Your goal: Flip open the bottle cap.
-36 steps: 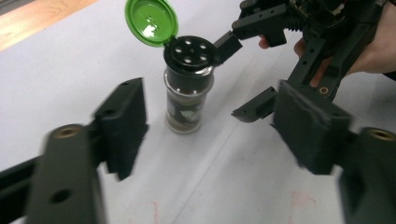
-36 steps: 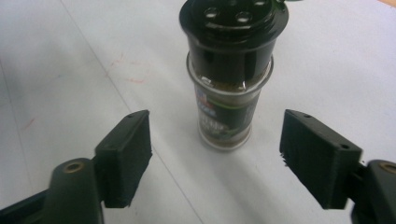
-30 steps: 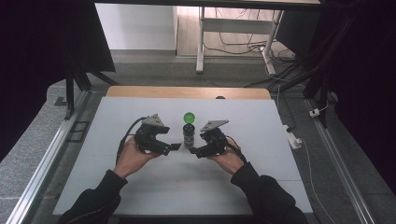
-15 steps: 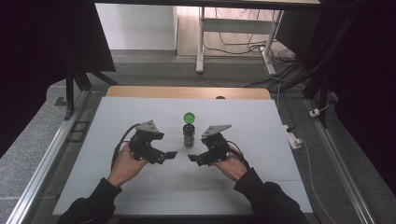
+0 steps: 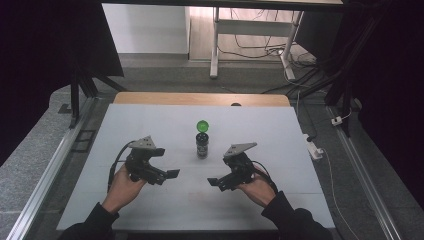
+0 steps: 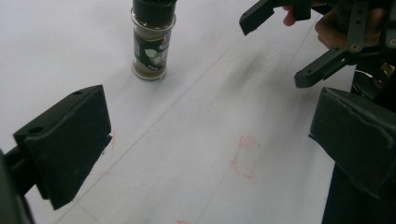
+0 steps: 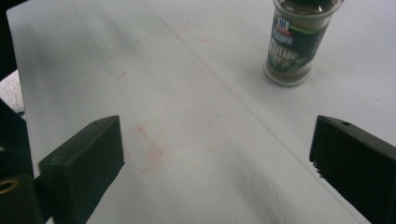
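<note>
While both jaw pairs are gaping wide and gripping nothing, the left gripper [image 5: 170, 174] and right gripper [image 5: 214, 182] are flanking the upright glass spice jar [image 5: 202, 145] mid-table, its round green lid [image 5: 202, 124] lying just behind

From the high view the white bench [image 5: 280, 130] is evenly and fairly brightly lit from above, with only soft, short shadows under the hands, while the surroundings at left and right fall into near-black. That picture is somewhat soft and grainy, and its straight rails bow slightly toward the edges. In the two gripper views the bench reads as a pale, washed grey with a faint diffuse shadow smudge, the near black fingers [image 6: 65, 144] are blurred, and the spice jar [image 7: 294, 44] farther off is sharper.
</note>
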A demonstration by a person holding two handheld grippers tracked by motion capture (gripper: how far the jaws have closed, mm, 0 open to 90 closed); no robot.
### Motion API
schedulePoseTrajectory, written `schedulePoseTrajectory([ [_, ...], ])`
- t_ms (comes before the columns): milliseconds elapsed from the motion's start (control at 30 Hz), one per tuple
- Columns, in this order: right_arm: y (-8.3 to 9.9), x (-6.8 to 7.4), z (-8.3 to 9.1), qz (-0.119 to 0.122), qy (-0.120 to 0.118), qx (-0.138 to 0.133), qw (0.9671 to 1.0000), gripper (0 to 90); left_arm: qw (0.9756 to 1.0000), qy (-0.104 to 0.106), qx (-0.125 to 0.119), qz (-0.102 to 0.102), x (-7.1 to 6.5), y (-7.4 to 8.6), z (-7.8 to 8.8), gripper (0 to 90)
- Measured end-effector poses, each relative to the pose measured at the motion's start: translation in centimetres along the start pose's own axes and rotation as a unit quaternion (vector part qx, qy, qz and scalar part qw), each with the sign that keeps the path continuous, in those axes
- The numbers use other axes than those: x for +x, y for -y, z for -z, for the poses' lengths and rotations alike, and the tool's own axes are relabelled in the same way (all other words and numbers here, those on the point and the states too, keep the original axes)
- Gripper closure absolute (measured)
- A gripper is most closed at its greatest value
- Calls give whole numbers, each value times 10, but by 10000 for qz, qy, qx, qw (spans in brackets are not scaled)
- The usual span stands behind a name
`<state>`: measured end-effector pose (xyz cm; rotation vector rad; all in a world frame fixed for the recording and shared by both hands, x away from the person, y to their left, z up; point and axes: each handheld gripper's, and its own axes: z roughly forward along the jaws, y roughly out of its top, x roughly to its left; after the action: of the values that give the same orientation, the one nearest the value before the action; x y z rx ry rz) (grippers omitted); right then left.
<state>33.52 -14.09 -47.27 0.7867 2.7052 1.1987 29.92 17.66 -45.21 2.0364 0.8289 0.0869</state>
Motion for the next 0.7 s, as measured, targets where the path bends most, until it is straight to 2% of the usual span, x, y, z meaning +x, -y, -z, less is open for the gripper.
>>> schedulePoseTrajectory([
  [133,5,2,11,82,86,-23,9999,2,10000,-14,29,-30,-4,7,7,0],
  [300,14,3,26,52,242,-84,9997,0,9999,-102,11,37,-7,19,19,0],
  [700,45,0,66,-266,679,-281,9969,0,9984,-456,-140,313,-13,54,56,0],
])
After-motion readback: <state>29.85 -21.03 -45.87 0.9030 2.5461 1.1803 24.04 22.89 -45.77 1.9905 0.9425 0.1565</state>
